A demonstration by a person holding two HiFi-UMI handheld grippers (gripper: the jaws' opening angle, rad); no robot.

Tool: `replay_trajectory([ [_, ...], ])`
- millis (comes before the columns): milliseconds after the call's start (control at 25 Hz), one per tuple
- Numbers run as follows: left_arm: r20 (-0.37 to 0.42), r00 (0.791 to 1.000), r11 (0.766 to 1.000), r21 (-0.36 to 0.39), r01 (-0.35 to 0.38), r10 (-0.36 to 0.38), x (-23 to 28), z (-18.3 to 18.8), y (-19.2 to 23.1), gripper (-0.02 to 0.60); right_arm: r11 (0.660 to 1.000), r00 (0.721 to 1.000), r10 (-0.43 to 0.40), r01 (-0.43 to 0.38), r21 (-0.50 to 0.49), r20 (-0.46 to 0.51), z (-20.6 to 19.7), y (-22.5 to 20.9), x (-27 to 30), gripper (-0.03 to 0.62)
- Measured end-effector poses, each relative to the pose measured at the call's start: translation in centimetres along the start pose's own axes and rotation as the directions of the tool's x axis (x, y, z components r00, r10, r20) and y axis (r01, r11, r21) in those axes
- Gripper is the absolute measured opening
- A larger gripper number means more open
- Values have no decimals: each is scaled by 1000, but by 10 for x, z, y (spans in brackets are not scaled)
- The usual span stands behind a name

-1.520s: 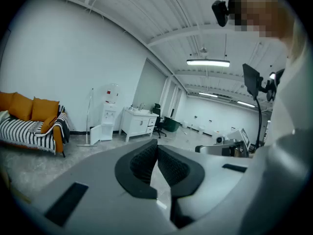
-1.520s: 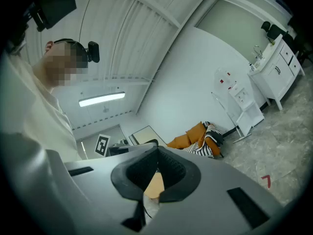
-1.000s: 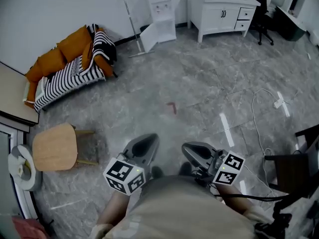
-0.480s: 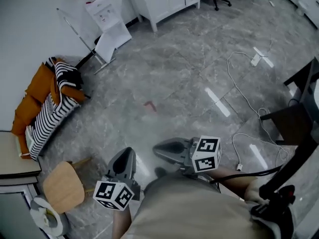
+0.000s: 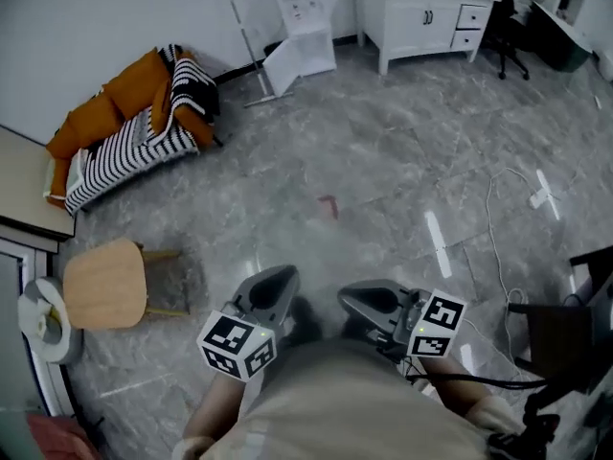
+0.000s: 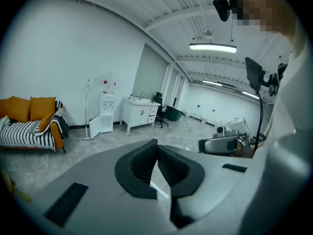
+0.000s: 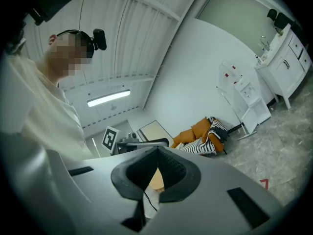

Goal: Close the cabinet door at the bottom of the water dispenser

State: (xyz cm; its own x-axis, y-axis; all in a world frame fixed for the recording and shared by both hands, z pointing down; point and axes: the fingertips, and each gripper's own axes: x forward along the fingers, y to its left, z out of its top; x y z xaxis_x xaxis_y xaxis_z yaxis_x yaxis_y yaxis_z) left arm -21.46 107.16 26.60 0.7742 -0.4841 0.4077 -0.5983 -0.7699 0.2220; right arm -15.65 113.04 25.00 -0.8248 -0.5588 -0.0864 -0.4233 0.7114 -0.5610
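The white water dispenser [image 5: 303, 6] stands against the far wall, and its bottom cabinet door [image 5: 285, 66] hangs open to the left. In the left gripper view the dispenser [image 6: 107, 112] is small and far off, with the door [image 6: 94, 127] swung out. It also appears in the right gripper view, the dispenser [image 7: 248, 99] at the right. My left gripper [image 5: 276, 282] and right gripper [image 5: 360, 298] are held low, close to the person's body and far from the dispenser. Both are shut with nothing between the jaws; the left gripper [image 6: 156, 144] and right gripper [image 7: 157, 151] show meeting pads.
An orange sofa with a striped blanket [image 5: 129, 132] lies at the left and a wooden stool [image 5: 103, 283] nearer. A mop [image 5: 245, 41] leans beside the dispenser. A white sideboard [image 5: 426, 12], an office chair [image 5: 508, 22], a floor cable [image 5: 498, 218] and a dark chair [image 5: 565, 333] are at the right.
The head view swung aside half a second ago and has come back onto the dispenser. Both grippers stay shut and low by the body, shifted only a little.
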Motion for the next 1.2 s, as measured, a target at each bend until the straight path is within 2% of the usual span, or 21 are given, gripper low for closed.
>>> replay_trajectory([
  [200, 38, 999, 999, -52, -4, 6, -27, 10, 74, -6, 997, 995, 11, -18, -78, -95, 6, 9, 81, 9],
  [320, 80, 996, 996, -86, 35, -28, -40, 20, 103, -6, 994, 993, -15, 3, -105, -115, 12, 10, 120, 8],
  [520, 137, 986, 991, -78, 110, -99, -63, 36, 150, -6, 986, 990, -53, 31, -166, -131, 19, 9, 191, 8],
  [760, 166, 983, 993, -79, 92, -78, -90, 46, 218, -6, 982, 983, -66, 34, -185, -169, 16, 9, 254, 9],
  [1000, 183, 981, 994, -79, 73, -57, -103, 49, 251, -6, 984, 977, -46, 8, -178, -206, 12, 3, 295, 8],
  [1200, 157, 986, 994, -81, 69, -56, -95, 48, 264, -6, 989, 977, -23, -8, -149, -210, 13, -13, 313, 9],
])
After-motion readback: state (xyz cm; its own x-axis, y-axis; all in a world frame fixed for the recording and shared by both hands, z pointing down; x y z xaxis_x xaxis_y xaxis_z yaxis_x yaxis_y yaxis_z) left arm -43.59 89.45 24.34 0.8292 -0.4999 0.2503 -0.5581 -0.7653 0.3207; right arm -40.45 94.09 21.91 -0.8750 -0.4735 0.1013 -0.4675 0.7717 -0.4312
